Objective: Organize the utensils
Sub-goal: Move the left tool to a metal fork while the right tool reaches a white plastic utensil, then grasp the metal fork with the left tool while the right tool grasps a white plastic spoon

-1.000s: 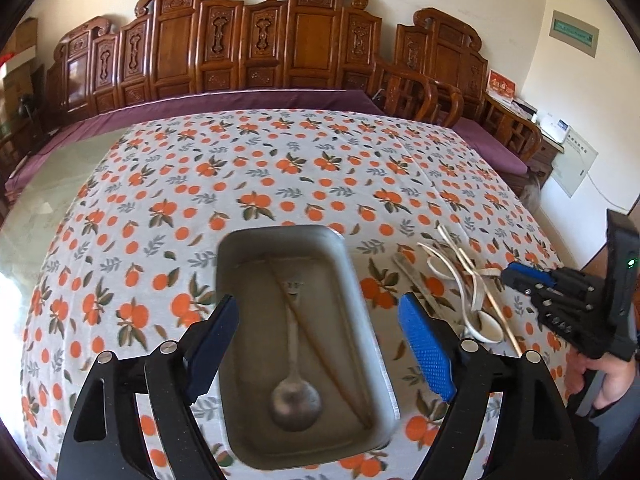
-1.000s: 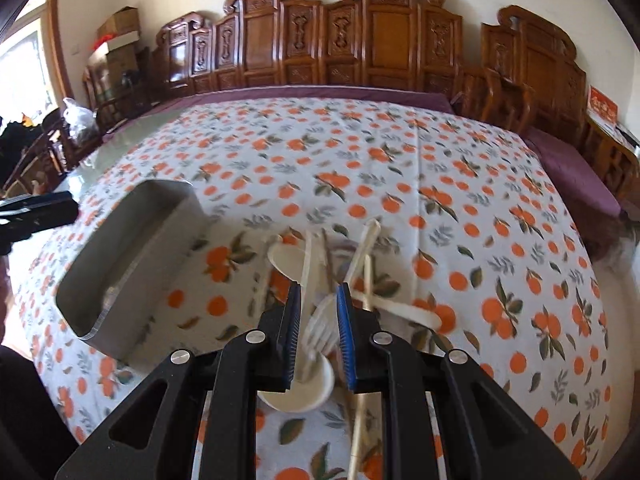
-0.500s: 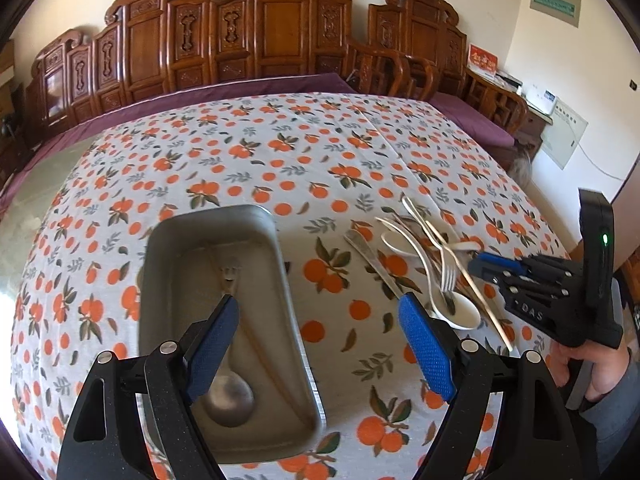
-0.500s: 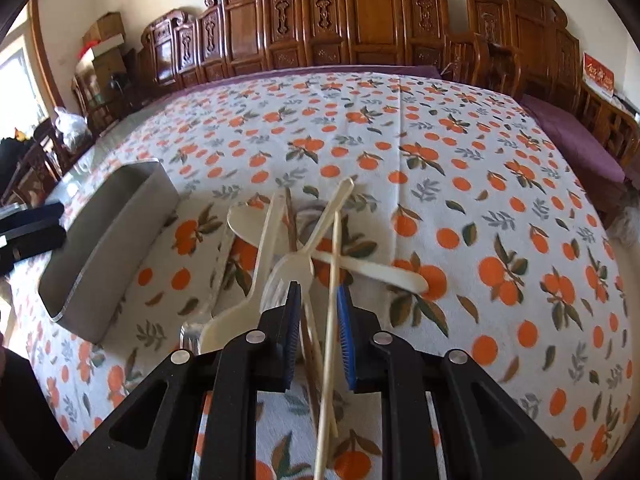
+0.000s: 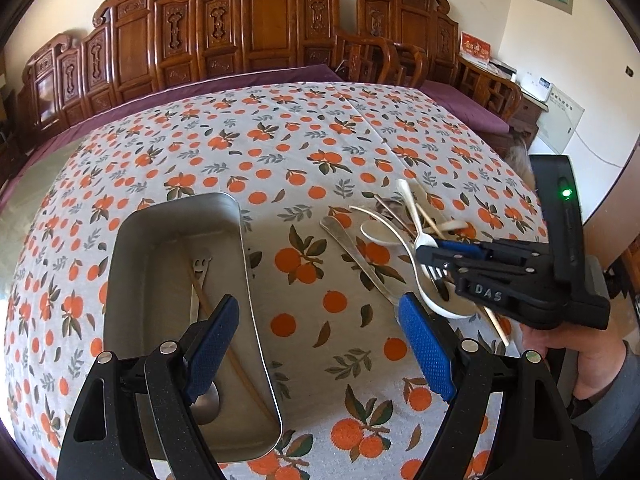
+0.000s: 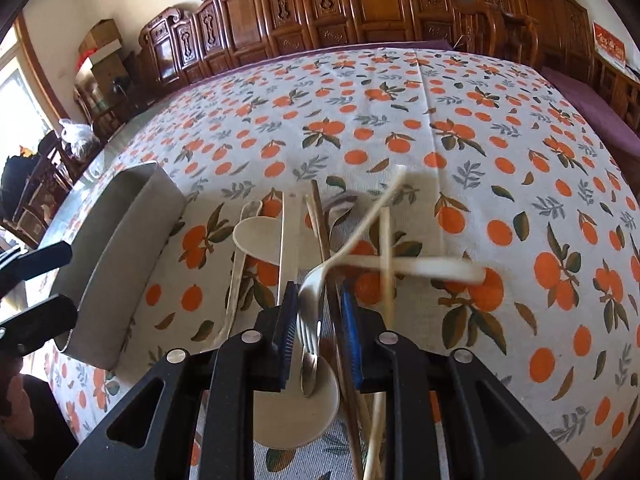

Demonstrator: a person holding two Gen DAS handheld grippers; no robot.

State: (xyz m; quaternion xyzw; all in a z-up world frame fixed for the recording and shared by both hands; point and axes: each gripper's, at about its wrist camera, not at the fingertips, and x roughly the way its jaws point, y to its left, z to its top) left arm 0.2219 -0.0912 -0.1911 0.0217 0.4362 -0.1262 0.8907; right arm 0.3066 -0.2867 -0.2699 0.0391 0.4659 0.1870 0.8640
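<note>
The white plastic fork (image 6: 316, 296), in the utensil pile on the table (image 6: 460, 92) right of the metal tray (image 5: 176, 264), now sits between our right tongs (image 6: 318, 344), which have just been opening slightly around it, while our left tongs (image 5: 320, 344), spread wide and empty, have drifted rightward off the tray.

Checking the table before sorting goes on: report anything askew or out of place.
The loose utensils lie crossed in a tangled heap on the tablecloth, beside the metal tray, not in it. The tray sits at a slant but holds only a spoon and a chopstick. Nothing looks spilled or broken.
</note>
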